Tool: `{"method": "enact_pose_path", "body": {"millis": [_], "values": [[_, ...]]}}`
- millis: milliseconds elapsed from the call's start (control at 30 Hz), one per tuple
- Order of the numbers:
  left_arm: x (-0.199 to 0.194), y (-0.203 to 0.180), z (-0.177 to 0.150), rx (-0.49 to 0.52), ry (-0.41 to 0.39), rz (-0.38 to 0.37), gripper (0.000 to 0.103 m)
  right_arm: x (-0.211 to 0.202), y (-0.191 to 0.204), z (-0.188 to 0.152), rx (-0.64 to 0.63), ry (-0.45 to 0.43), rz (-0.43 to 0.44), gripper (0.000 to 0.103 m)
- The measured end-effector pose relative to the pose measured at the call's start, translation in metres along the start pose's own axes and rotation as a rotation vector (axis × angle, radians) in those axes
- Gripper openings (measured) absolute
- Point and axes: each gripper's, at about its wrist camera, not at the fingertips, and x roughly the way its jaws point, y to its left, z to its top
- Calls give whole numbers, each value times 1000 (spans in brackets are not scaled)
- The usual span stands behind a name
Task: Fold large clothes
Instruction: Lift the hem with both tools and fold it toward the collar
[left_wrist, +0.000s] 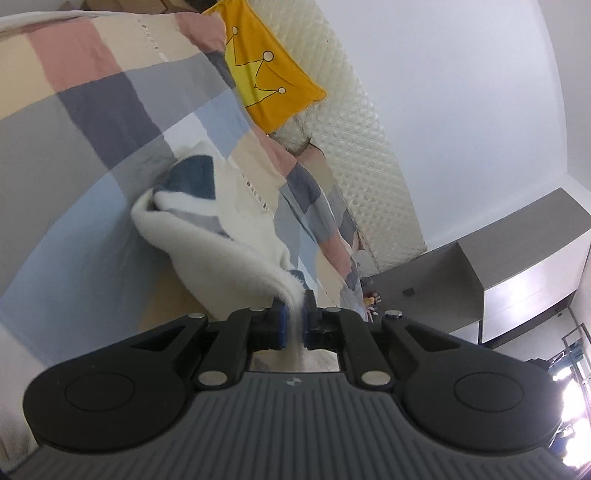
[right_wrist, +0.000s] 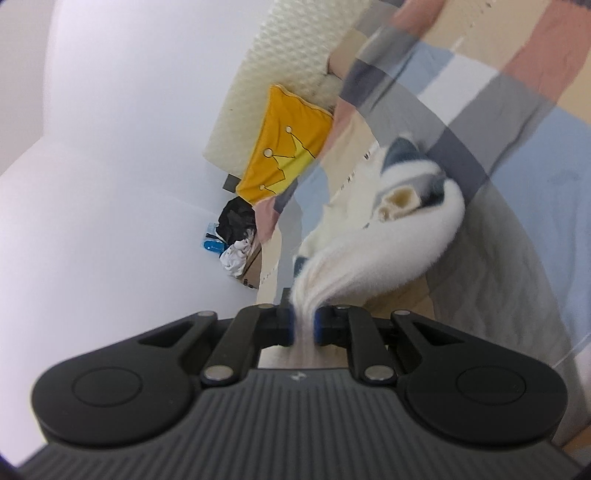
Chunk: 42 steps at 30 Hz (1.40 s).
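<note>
A fluffy white garment (left_wrist: 221, 243) with blue and cream patches lies bunched on a checked bedspread (left_wrist: 92, 110). My left gripper (left_wrist: 294, 321) is shut on a pinched white edge of it, the cloth running up between the blue pads. In the right wrist view the same garment (right_wrist: 388, 236) stretches from the bed to my right gripper (right_wrist: 304, 325), which is shut on another white edge. Both held edges are lifted off the bed.
A yellow cushion with a crown drawing (left_wrist: 266, 74) leans on a cream quilted headboard (left_wrist: 351, 129). A grey cabinet (left_wrist: 517, 266) stands by the white wall. A pile of dark and white clothes (right_wrist: 236, 232) lies beside the bed.
</note>
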Motion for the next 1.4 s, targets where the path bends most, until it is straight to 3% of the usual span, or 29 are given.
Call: {"method": "enact_pose_path", "body": {"millis": [200, 500, 667, 800, 1033, 1233, 1400], "values": [[-47, -12, -47, 8, -32, -54, 8, -44, 6, -18, -46, 13, 0, 13], [-116, 5, -138, -41, -15, -111, 8, -130, 3, -65, -101, 18, -27, 13], [-130, 3, -151, -42, -11, -102, 8, -153, 3, -79, -111, 16, -36, 13], [-102, -6, -124, -33, -7, -83, 8, -138, 0, -66, -83, 12, -58, 13], [-9, -18, -37, -94, -2, -49, 9, -71, -1, -3, 5, -14, -72, 14], [67, -28, 26, -103, -59, 49, 8, 5, -11, 48, 48, -44, -130, 14], [132, -18, 55, -114, -103, 113, 8, 60, -43, 71, 159, -83, -169, 14]]}}
